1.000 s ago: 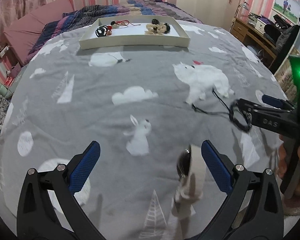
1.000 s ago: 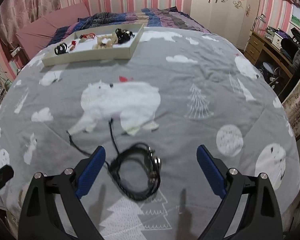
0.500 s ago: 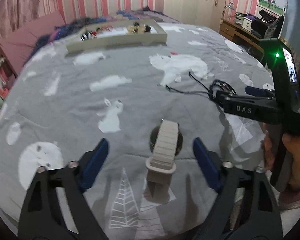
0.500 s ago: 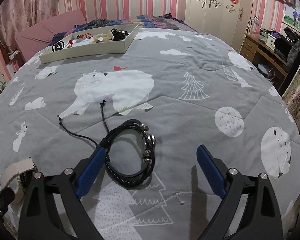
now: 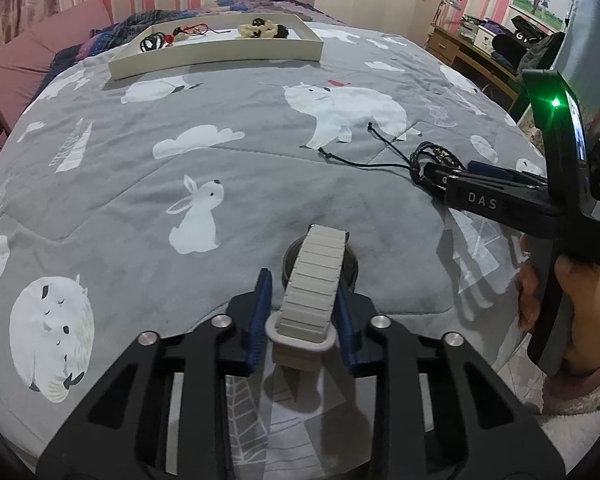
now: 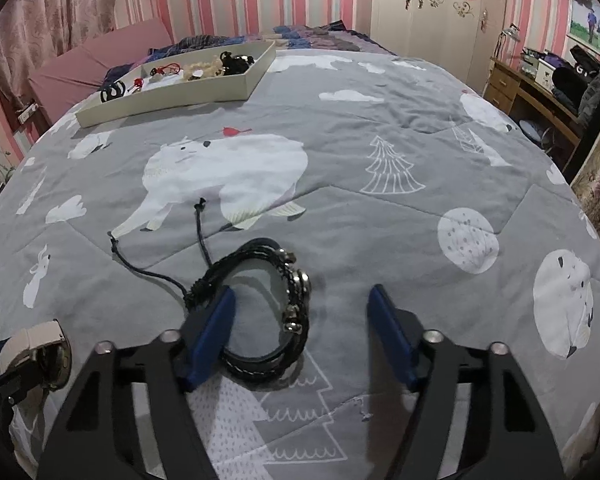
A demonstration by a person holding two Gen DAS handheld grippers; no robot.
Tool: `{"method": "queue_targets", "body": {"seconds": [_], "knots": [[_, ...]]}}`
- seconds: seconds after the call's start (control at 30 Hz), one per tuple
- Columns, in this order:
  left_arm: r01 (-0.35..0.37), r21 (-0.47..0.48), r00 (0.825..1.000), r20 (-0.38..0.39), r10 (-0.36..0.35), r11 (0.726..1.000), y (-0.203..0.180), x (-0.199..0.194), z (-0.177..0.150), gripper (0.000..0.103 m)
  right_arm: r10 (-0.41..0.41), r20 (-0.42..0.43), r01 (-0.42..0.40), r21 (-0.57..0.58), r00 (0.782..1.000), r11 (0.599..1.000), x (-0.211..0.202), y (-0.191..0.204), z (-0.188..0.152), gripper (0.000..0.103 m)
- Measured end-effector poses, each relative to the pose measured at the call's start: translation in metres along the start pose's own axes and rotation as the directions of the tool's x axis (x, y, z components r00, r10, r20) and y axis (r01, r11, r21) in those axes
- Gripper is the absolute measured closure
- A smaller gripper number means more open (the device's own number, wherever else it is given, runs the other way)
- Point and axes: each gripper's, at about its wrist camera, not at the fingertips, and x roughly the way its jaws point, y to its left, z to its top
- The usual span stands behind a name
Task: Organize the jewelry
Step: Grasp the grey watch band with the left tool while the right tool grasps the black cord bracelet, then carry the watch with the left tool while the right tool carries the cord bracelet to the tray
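"DAS" marks the right claw [image 5: 440, 174].

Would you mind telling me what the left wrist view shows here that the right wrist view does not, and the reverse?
Only the left wrist view shows the left gripper from behind, shut on the beige watch band, plus the person's right hand on the other handle. Only the right wrist view shows the right gripper open, its left finger inside the black bracelet loop. Both show the watch, the bracelet with its trailing cords, the jewelry tray and the grey bedspread.
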Motion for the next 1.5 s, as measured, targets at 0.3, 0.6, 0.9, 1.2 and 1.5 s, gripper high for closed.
{"method": "queue_targets", "body": {"seconds": [0.3, 0.6, 0.9, 1.2, 1.5], "knots": [[0.005, 0.004, 1.000, 0.008, -0.005, 1.000, 0.002, -0.001, 0.007, 0.076, 0.031, -0.011, -0.031, 0.027, 0.999, 0.999, -0.001, -0.004, 0.003, 0.071], [-0.008, 0.013, 1.000, 0.013, 0.008, 1.000, 0.002, -0.004, 0.017, 0.076, -0.003, 0.000, 0.003, -0.035, 1.000, 0.999, 0.001, 0.004, 0.006, 0.089], [-0.006, -0.006, 1.000, 0.004, 0.006, 1.000, 0.012, -0.004, 0.032, 0.078, 0.041, -0.001, -0.041, 0.004, 0.999, 0.999, -0.001, -0.003, 0.019, 0.089], [-0.035, -0.056, 0.999, 0.021, 0.036, 0.998, 0.033, 0.002, 0.061, 0.078, 0.042, 0.075, -0.041, -0.022, 0.996, 0.999, -0.013, 0.007, 0.055, 0.089], [-0.105, -0.047, 0.991, 0.082, 0.109, 0.993, 0.050, 0.006, 0.114, 0.078, 0.050, 0.126, -0.043, -0.051, 0.991, 0.998, -0.007, 0.026, 0.110, 0.089]]}}
